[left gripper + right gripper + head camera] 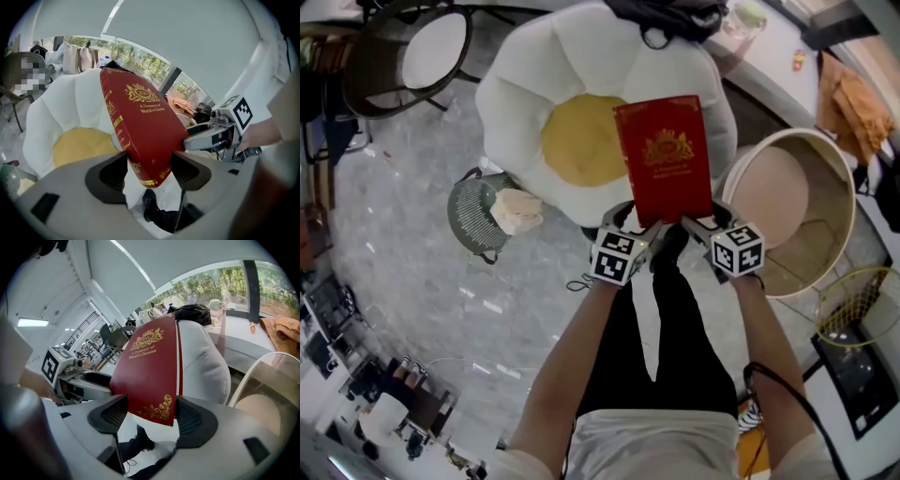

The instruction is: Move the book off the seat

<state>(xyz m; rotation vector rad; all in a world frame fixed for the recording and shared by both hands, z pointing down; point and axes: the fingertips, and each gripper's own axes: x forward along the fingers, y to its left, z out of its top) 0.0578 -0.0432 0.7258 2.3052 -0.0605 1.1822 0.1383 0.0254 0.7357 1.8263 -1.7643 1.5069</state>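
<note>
A red hardback book with gold print is held up over the white egg-shaped seat, whose middle is yellow. My left gripper is shut on the book's near left corner and my right gripper on its near right corner. In the left gripper view the book sits spine-side between the pads of the left gripper, with the right gripper beside it. The right gripper view has the front cover between the pads of the right gripper, and the left gripper at the left.
A round beige tub chair stands just right of the seat. A green wire basket with a pale cloth sits at the seat's left foot. A dark-framed chair is at top left, and a yellow wire basket at far right. My legs stand below the grippers.
</note>
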